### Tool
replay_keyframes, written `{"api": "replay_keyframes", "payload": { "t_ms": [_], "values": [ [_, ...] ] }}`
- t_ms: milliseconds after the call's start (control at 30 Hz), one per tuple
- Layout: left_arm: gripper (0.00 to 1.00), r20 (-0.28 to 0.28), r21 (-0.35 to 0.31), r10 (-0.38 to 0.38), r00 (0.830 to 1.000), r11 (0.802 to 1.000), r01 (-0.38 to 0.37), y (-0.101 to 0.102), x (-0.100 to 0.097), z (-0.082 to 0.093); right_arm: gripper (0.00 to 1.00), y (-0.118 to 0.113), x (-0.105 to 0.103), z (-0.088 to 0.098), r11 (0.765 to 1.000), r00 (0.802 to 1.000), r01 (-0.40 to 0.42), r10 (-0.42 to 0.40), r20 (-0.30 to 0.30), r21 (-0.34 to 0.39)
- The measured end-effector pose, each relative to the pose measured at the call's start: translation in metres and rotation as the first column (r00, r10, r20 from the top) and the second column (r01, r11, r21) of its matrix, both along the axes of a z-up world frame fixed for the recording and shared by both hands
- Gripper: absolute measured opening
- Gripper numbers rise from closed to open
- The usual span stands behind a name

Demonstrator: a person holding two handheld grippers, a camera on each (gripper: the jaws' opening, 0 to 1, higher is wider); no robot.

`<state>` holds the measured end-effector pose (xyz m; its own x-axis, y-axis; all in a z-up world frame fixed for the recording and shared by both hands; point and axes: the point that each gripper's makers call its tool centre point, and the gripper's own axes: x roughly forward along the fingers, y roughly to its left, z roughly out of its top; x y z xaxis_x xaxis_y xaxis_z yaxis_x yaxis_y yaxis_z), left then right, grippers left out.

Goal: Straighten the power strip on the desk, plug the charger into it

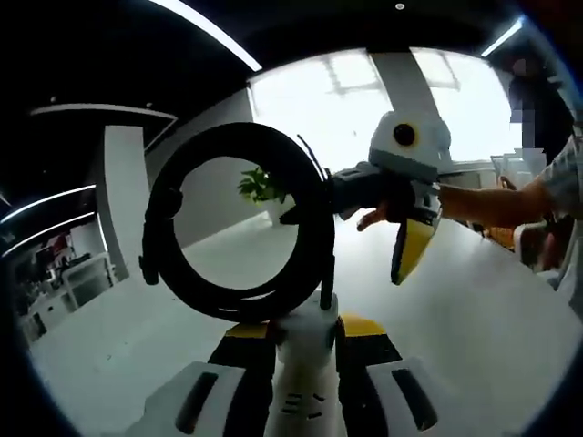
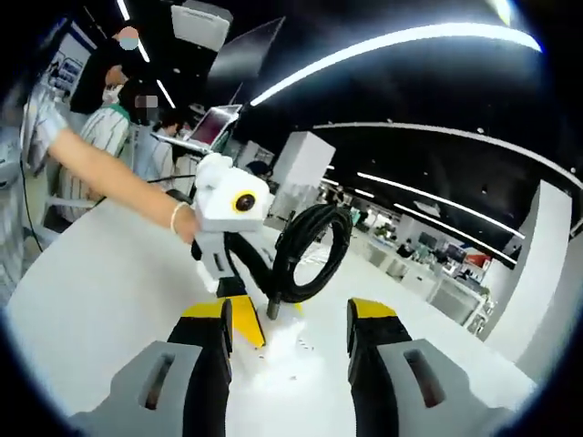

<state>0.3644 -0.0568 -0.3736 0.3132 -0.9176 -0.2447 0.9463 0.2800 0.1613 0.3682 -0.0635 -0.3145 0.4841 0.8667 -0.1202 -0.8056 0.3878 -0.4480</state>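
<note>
A white power strip (image 1: 305, 364) stands on end between the jaws of my left gripper (image 1: 303, 330), which is shut on it. Its black cable (image 1: 237, 223) rises above the jaws as a tied round coil. My right gripper (image 1: 393, 211) comes in from the right, close to the coil's right side, with one yellow tip hanging down. In the right gripper view, my right gripper (image 2: 296, 314) is open wide, with the coil (image 2: 310, 253) and the white strip (image 2: 278, 341) just ahead between its jaws. The left gripper (image 2: 230, 259) reaches in there, held by a hand.
The white desk (image 1: 455, 300) spreads below both grippers. A potted plant (image 1: 262, 185) stands far behind the coil. People and an open laptop (image 2: 211, 126) are at the desk's far left end. Office desks line the background on the right (image 2: 428, 273).
</note>
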Motion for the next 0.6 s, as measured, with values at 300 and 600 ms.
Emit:
{"api": "replay_keyframes", "payload": {
  "t_ms": [300,600],
  "values": [
    [0.24,-0.005,-0.012,-0.019,1.0,1.0,0.019,0.0,0.003,0.0,0.4,0.009,-0.011,-0.012,0.981,0.966,-0.189,0.194,-0.17,0.047],
    [0.24,-0.004,-0.011,-0.022,1.0,1.0,0.022,-0.001,0.007,0.0,0.32,0.019,-0.01,-0.016,0.966,0.949,-0.252,0.259,-0.179,0.065]
  ]
}}
